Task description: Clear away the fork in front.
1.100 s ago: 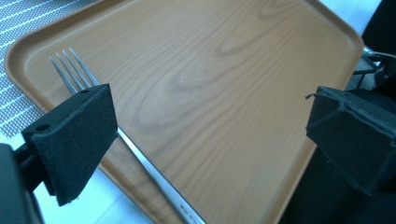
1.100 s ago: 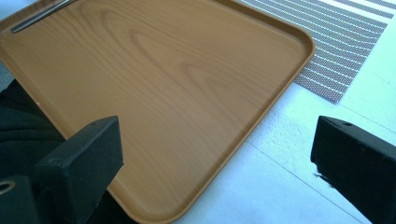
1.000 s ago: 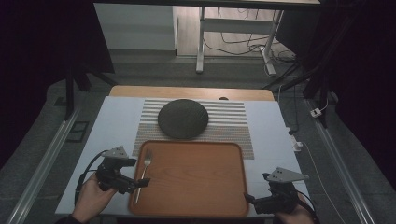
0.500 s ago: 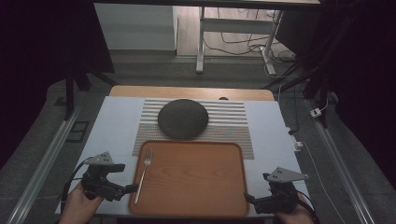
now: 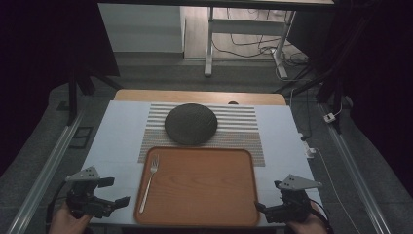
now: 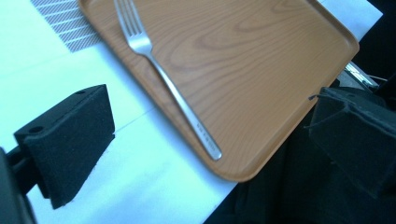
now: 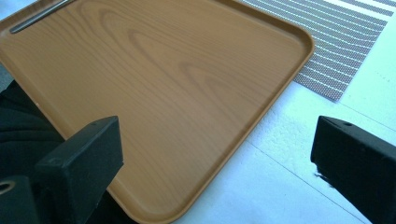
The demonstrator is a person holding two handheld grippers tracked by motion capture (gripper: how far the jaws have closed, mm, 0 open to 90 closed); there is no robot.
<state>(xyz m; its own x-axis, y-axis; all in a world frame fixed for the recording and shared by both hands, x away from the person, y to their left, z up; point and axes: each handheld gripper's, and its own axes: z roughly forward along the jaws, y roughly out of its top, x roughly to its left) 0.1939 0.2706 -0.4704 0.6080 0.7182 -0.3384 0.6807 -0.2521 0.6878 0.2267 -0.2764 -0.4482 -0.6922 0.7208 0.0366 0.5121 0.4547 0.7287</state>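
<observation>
A brown wood-grain tray [image 5: 204, 190] lies at the near middle of the table. A silver fork [image 5: 148, 183] rests along the tray's left side, tines pointing away; the fork [image 6: 163, 79] also crosses the left gripper view. My left gripper [image 5: 117, 202] hovers at the tray's near-left corner, open and holding nothing. My right gripper [image 5: 260, 208] sits at the tray's near-right corner, open, with the tray [image 7: 154, 88] spread between its jaws. A dark round plate [image 5: 191, 124] stands on a striped placemat [image 5: 234, 129] beyond the tray.
A white cover [image 5: 114, 141] spans the tabletop, with a bare wooden strip [image 5: 199, 96] at the far edge. Metal rails [image 5: 46, 170] run along both sides. A table frame [image 5: 209, 44] and loose cables [image 5: 253, 46] lie on the floor beyond.
My left gripper has pulled back from the fork toward the near-left corner of the table, leaving the fork on the tray. The right gripper has stayed put.
</observation>
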